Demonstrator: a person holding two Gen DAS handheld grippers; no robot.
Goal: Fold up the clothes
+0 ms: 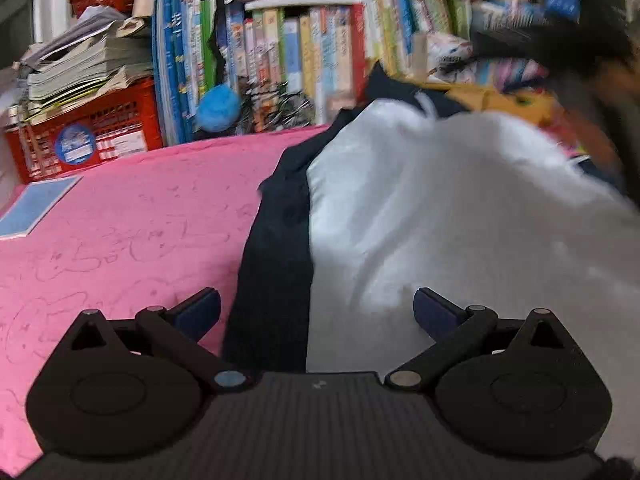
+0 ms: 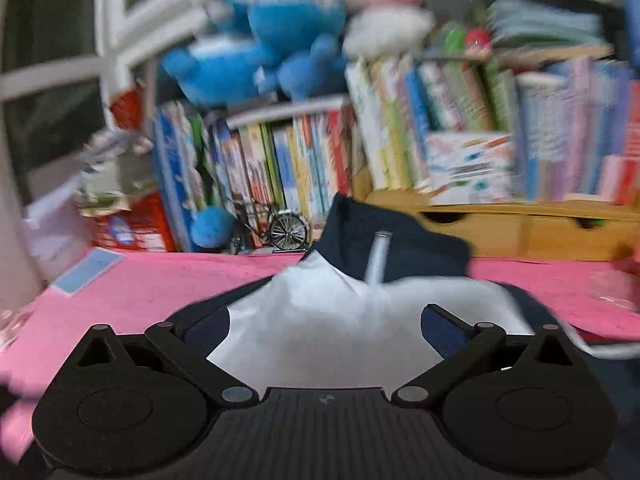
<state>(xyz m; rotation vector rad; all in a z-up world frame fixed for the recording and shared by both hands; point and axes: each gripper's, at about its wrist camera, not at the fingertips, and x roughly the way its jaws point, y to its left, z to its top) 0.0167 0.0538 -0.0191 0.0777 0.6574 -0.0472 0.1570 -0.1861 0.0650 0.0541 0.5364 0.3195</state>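
Left wrist view: my left gripper (image 1: 316, 312) spread wide, empty; navy-and-white garment (image 1: 420, 220) at 12 to 3 o'clock on pink cloth (image 1: 120, 220). My right gripper (image 2: 326, 330) likewise spread, nothing held. Advice: pinch hem edges, fold evenly. Book (image 1: 276, 44) spines blurred; nothing legible.

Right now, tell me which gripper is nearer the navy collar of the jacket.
Probably right. The right gripper hangs open over the white panel, the navy collar just ahead. The left gripper is open at the jacket's side edge, collar farther off.
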